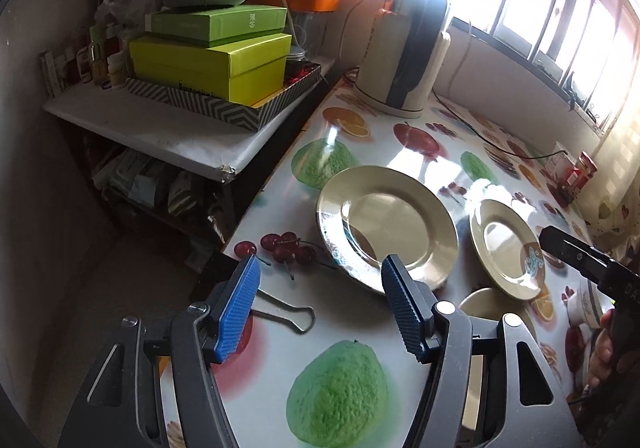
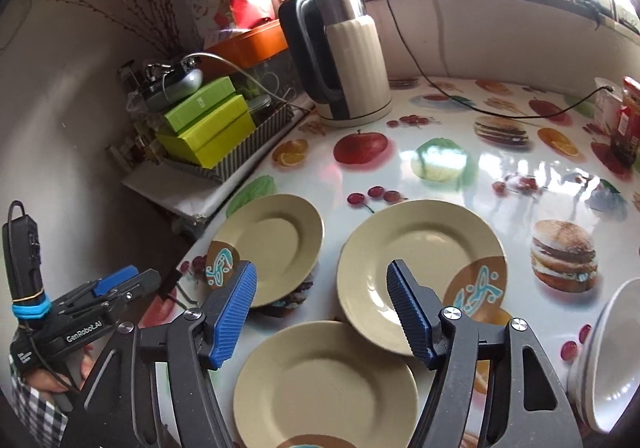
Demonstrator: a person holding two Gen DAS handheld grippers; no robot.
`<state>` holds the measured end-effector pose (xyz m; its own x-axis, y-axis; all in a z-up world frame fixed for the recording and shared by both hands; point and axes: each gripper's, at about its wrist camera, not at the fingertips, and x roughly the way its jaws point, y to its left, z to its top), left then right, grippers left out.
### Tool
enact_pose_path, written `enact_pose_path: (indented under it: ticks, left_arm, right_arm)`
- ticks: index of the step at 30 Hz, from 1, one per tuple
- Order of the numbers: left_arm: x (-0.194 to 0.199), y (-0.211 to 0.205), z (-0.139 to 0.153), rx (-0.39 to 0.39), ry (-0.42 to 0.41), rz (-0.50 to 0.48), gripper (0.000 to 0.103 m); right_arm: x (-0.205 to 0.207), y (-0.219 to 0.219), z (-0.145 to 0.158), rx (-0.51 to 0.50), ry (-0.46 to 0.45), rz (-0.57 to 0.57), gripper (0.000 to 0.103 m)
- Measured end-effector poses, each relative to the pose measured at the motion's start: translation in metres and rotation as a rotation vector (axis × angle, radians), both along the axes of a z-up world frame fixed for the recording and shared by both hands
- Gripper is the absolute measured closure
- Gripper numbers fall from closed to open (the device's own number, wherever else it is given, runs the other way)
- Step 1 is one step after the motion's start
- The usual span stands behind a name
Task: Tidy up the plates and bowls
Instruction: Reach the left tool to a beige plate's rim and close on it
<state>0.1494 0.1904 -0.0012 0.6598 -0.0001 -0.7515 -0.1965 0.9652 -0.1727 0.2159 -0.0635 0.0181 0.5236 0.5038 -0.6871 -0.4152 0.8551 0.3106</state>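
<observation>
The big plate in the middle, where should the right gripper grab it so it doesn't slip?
Probably by the rim. The big plate lies flat on the table, so only its thin raised edge gives the fingers something to pinch. Its near edge overlaps the front plate, lifting it slightly. The right gripper hangs open just above that edge, so coming in low from the near side looks easiest.

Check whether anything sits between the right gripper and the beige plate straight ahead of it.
Nothing visible blocks it. The right gripper is open and empty, over the near plate. The plate ahead lies flat, with only bare tablecloth beyond.
</observation>
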Motion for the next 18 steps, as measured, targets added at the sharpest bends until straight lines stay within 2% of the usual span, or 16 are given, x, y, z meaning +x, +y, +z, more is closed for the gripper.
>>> enact_pose_path:
  ticks: [1,4,7,9,14,18]
  left_arm:
    - [0.005,0.001,-0.003,-0.006,0.012,0.002,0.047]
    - [0.016,0.003,-0.009,-0.012,0.023,-0.005,0.05]
    - [0.029,0.007,-0.017,-0.036,0.044,-0.01,0.06]
    - [0.037,0.008,-0.019,-0.032,0.04,-0.009,0.061]
    - [0.055,0.012,-0.031,-0.05,0.068,-0.003,0.063]
    - [0.063,0.016,-0.038,-0.083,0.08,-0.005,0.064]
  right_arm:
    - [0.005,0.004,-0.003,-0.014,0.007,0.013,0.04]
    - [0.021,0.016,-0.013,-0.025,0.059,0.045,0.046]
    - [0.036,0.024,-0.025,-0.031,0.107,0.049,0.057]
    - [0.046,0.028,-0.032,-0.025,0.129,0.055,0.067]
    - [0.064,0.033,-0.045,-0.006,0.171,0.06,0.076]
    - [0.073,0.04,-0.048,0.001,0.182,0.08,0.077]
